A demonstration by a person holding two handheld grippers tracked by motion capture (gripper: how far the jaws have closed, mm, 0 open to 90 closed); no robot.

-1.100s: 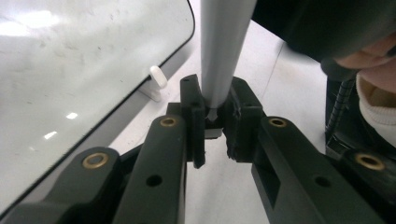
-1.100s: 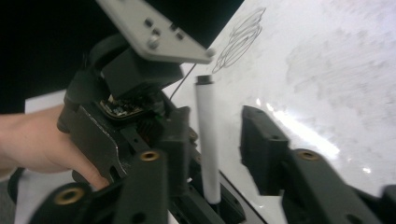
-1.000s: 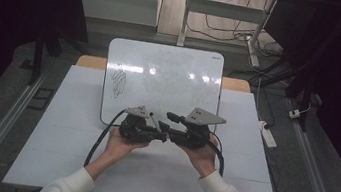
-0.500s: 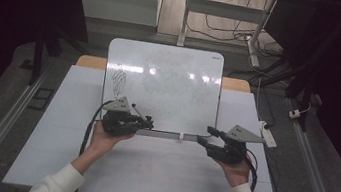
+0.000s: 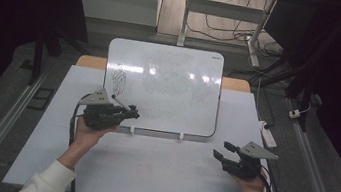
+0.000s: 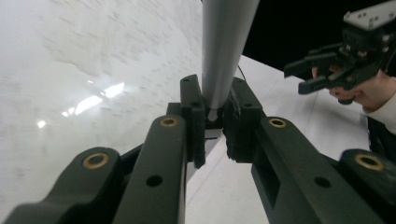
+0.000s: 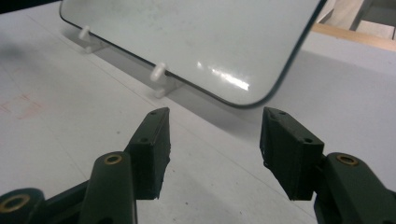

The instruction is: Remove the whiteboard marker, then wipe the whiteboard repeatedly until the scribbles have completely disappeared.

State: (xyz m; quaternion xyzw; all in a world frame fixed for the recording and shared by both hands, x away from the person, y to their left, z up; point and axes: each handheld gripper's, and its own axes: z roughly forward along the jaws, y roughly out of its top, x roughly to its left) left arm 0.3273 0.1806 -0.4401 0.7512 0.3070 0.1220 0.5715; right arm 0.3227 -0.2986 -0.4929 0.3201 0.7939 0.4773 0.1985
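Note:
A white whiteboard (image 5: 170, 86) stands tilted back on the white table (image 5: 148, 168), with a dark scribble (image 5: 119, 79) near its left edge. My left gripper (image 5: 131, 114) is at the board's lower left corner, shut on a grey marker (image 5: 121, 102). In the left gripper view the marker (image 6: 229, 42) rises from between the pads of that gripper (image 6: 215, 93), close to the board's face (image 6: 93, 70). My right gripper (image 5: 220, 150) hovers low over the table by the board's lower right corner (image 7: 243, 100). Its jaws (image 7: 212, 135) have just been opening and hold nothing.
Two white pegs (image 5: 132, 130) (image 5: 180, 137) prop the board's lower edge. A white power strip (image 5: 268, 135) lies off the table's right edge, with cables on the floor behind. The right gripper (image 6: 295, 78) also appears far off in the left gripper view.
The two grippers were together at the table's middle and have parted. The left one went left with the marker; the right one went right and down, and its jaws opened.

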